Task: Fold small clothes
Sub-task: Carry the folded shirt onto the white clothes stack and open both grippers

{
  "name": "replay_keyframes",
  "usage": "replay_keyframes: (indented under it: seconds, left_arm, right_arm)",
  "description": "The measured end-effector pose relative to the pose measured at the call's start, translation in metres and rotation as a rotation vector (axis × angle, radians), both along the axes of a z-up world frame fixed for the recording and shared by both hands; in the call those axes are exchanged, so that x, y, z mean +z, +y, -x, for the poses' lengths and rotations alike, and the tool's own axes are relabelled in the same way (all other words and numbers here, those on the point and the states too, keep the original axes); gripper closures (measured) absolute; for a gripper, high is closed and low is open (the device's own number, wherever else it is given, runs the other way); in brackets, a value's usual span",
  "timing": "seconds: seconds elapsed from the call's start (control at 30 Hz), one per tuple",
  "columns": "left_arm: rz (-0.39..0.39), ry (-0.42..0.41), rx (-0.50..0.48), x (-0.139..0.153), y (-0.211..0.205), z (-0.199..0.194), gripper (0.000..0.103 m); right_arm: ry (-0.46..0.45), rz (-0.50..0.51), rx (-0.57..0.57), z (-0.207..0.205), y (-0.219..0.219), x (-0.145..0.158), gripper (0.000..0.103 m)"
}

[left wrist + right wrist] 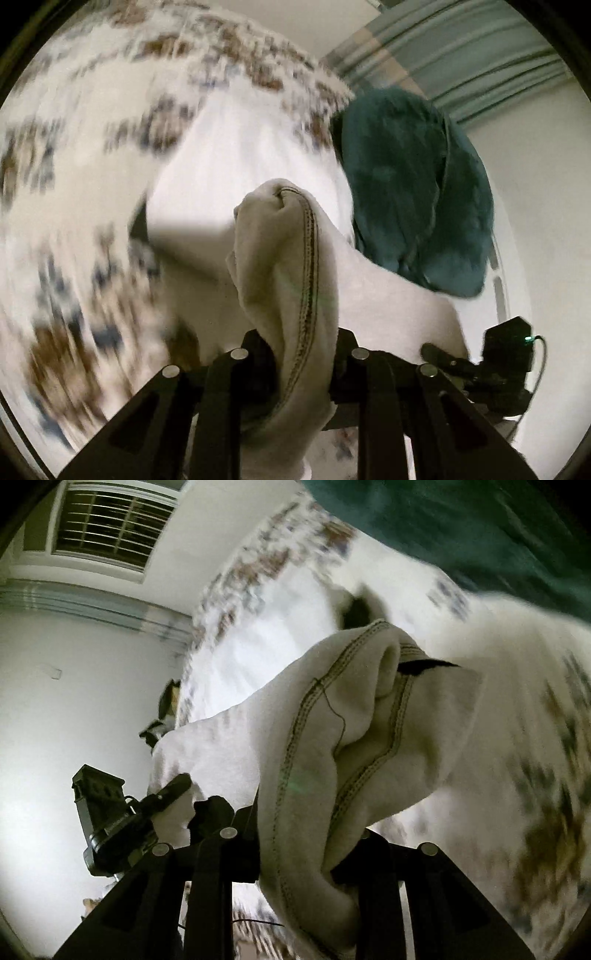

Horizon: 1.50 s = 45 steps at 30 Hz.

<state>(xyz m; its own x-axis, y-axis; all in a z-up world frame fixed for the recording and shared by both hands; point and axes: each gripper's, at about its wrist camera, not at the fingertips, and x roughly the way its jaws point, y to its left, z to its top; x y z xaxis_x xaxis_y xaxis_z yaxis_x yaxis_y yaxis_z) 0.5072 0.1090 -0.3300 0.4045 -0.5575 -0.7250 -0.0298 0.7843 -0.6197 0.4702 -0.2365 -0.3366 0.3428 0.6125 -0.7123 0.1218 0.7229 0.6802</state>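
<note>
The cream garment [295,280] is the thing to fold, and it hangs in the air between the two grippers, above a bed cover with brown and blue flowers [74,184]; the cover is blurred in both views. The left gripper [303,354] has its jaws closed on a bunch of the cloth at a stitched hem, and the right gripper [306,842] is closed in the same way on another bunched corner; in the right wrist view the left gripper shows at the left, with the cloth stretched across between the two.

To do this step well, I judge that both hands should keep the same height, so that the top edge stays level; the cloth should be pulled gently apart until it hangs flat, without a twist; only then should it be lowered to the free part of the cover. The grip is on thick bunches, so one layer could slip out if the pull is sudden. A dark green garment [413,192] lies at the far right on the cover, and the cream piece should land apart from it.

The garment looks soft and thick, like fleece or jersey; it is pale cream, with a darker double line of stitches along the hem [369,775]; one loose thread [334,709] hangs from this seam; a small dark tag [424,666] is near the far fold.
</note>
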Motion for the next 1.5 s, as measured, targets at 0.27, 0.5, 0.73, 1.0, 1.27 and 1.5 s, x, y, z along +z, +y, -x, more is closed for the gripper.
replay_keyframes:
  seconds: [0.27,0.5,0.73,1.0,1.27,1.5]
  left_arm:
    - [-0.107,-0.014,0.020,-0.015,0.035,-0.137,0.085]
    - [-0.147,0.051,-0.033,-0.046,0.040,-0.178,0.081]
    - [-0.345,0.019,0.007,-0.026,0.034,-0.169,0.006]
    - [-0.567,-0.074,0.076,-0.006,0.009,-0.137,0.000]
    - [-0.660,-0.078,0.034,0.024,-0.027,-0.086,0.000]
    - [-0.671,-0.132,0.057,0.089,-0.045,-0.024,0.000]
  right_arm:
    - [-0.041,0.053,0.034,-0.164,0.057,-0.009,0.077]
    - [0.031,0.172,0.045,-0.218,0.068,-0.049,0.069]
    - [0.081,0.470,0.034,-0.205,0.074,-0.041,0.021]
    - [0.040,0.844,0.018,-0.158,0.095,-0.018,0.001]
    - [-0.012,0.879,0.007,-0.110,0.098,0.032,0.001]
    - [-0.100,0.898,-0.055,-0.039,0.089,0.113,0.001]
